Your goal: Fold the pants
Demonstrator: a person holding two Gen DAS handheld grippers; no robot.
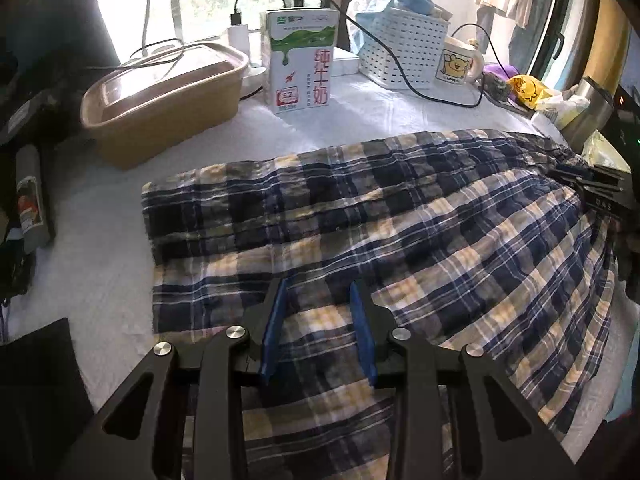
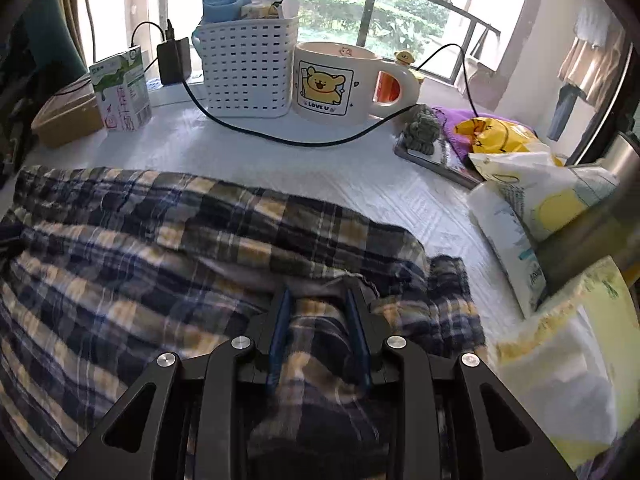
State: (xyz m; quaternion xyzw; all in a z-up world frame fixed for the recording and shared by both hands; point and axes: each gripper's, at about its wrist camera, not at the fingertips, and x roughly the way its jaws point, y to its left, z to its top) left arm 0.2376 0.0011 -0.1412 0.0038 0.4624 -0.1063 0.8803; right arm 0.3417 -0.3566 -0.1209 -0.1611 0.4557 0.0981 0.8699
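Blue, black and cream plaid pants [image 1: 400,208] lie spread across the white-covered table [image 1: 100,220], with one layer folded over along the far side. My left gripper [image 1: 318,284] is shut on the pants' near edge, and cloth runs between its blue pads [image 1: 276,320] and hangs under it. In the right wrist view the pants [image 2: 160,240] bunch up at their right end, where my right gripper [image 2: 318,292] is shut on a gathered fold. The right gripper [image 1: 592,188] also shows at the right edge of the left wrist view, with cloth pulled up to it.
Along the far side stand a brown lidded container [image 1: 160,100], a milk carton [image 1: 302,60], a white basket [image 2: 244,68] and a bear mug [image 2: 336,80]. A black cable [image 2: 280,136] crosses the table behind the pants. Snack bags [image 2: 540,184] crowd the right side.
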